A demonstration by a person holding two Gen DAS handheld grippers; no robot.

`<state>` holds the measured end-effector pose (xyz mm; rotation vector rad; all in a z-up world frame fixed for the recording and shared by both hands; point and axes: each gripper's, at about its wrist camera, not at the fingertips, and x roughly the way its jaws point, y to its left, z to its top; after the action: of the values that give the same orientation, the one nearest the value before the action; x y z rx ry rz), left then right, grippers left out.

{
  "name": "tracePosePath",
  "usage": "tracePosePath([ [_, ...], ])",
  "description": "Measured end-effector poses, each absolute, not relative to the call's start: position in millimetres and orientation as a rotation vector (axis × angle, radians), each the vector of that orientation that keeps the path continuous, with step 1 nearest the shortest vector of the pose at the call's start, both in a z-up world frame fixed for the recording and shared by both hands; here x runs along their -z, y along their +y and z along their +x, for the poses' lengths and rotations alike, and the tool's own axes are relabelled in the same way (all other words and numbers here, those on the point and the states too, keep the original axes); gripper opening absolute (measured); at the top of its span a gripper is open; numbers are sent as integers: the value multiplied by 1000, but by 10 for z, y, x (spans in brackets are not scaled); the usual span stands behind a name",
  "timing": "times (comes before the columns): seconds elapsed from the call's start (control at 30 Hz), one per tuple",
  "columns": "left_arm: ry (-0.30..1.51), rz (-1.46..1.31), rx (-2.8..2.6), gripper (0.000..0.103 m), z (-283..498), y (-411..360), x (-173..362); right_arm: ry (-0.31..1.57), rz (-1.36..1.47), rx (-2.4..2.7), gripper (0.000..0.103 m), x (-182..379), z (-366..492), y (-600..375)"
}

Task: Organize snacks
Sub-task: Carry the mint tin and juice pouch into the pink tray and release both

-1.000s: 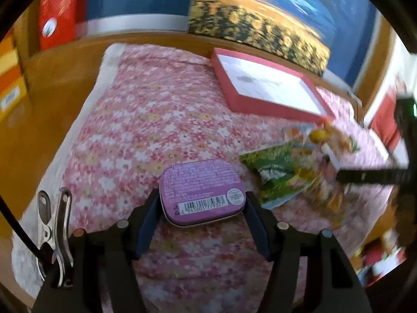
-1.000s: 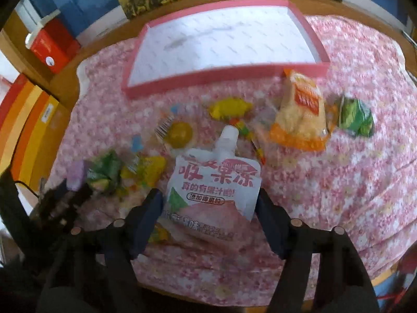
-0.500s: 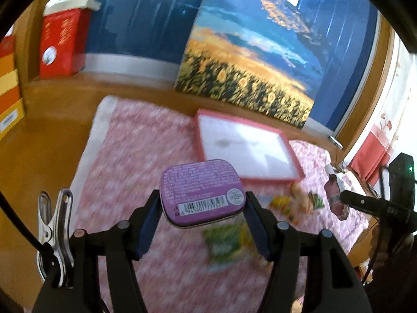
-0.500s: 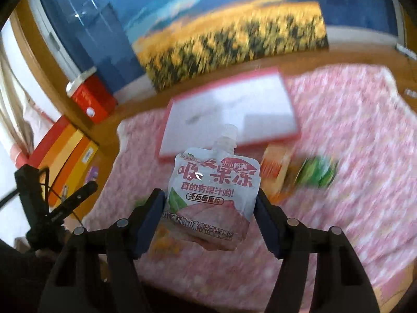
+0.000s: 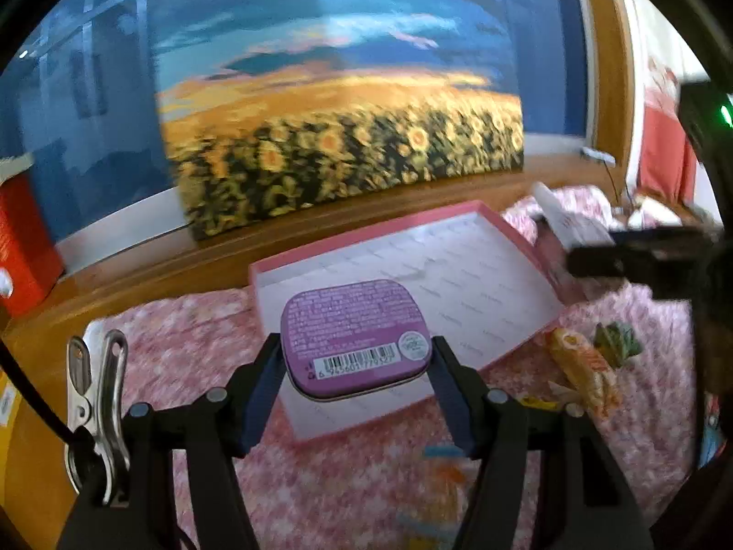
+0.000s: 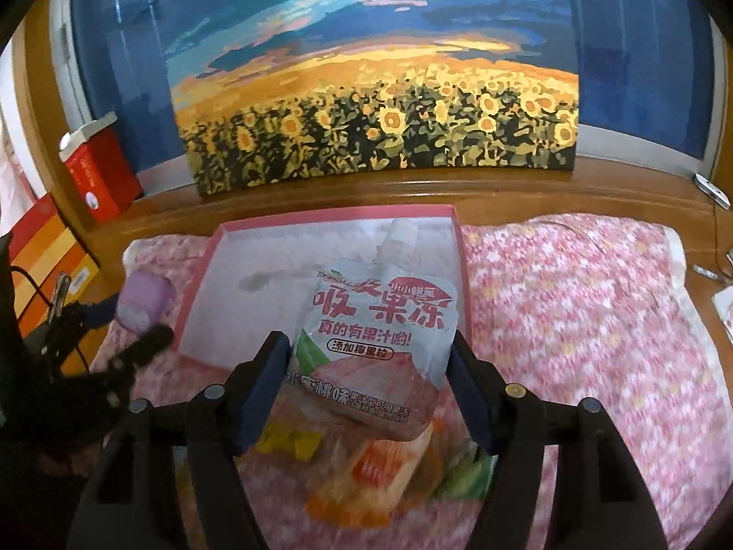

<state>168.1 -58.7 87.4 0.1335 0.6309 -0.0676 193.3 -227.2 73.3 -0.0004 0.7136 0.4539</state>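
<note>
Your left claw (image 5: 357, 380) is clamped on a small purple rounded metal tin (image 5: 356, 338), gripped by its two short sides and held in the air over the near-left corner of the shallow pink cardboard box (image 5: 499, 229). The tin looks light, stiff and smooth, so a side grip could slip. Your right claw (image 6: 369, 385) is clamped on a soft white-and-pink spouted jelly pouch (image 6: 380, 321), pinched at its lower edges above the box's near edge; it will likely sag. Loose snack packets (image 6: 366, 472) lie below on the pink floral cloth (image 6: 572, 302) covering the desk.
</note>
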Motion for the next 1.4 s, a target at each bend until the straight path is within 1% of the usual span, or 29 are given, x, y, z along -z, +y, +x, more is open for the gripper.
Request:
tracePosePath([
  [0.2,729,46,36,66,2047,-529,-595,722,-77,-415,70,-559,2304,-2172],
  [0.43,922,34,-120,66,2324,-434,-330,748,-222,-471,70,-410,2488,-2007],
  [0.5,933,22,-118,68,2300,-425,-339,774,-222,-478,70,-351,2545,-2002],
  [0.6,961,-2,-126,75,2244,-444,-355,840,-224,-479,71,-199,2636,-2023],
  [0.63,966,-24,-125,76,2199,-454,-357,853,-228,-480,72,-166,2655,-2028],
  [0.77,931,-30,-155,77,2088,-484,-445,859,-266,-505,74,-106,2627,-2008],
  [0.83,894,-23,-203,80,2049,-430,-515,845,-287,-506,81,-117,2586,-1984],
  [0.93,873,-58,-244,86,2107,-299,-563,804,-319,-499,84,-156,2502,-1967],
  [1.03,925,-61,-226,86,2267,-270,-498,801,-357,-495,84,-164,2462,-1963],
  [1.23,954,-53,-217,86,2345,-228,-400,784,-362,-458,84,-206,2503,-2023],
  [1.4,969,-55,-218,86,2482,-223,-284,739,-418,-418,84,-234,2646,-1779],
])
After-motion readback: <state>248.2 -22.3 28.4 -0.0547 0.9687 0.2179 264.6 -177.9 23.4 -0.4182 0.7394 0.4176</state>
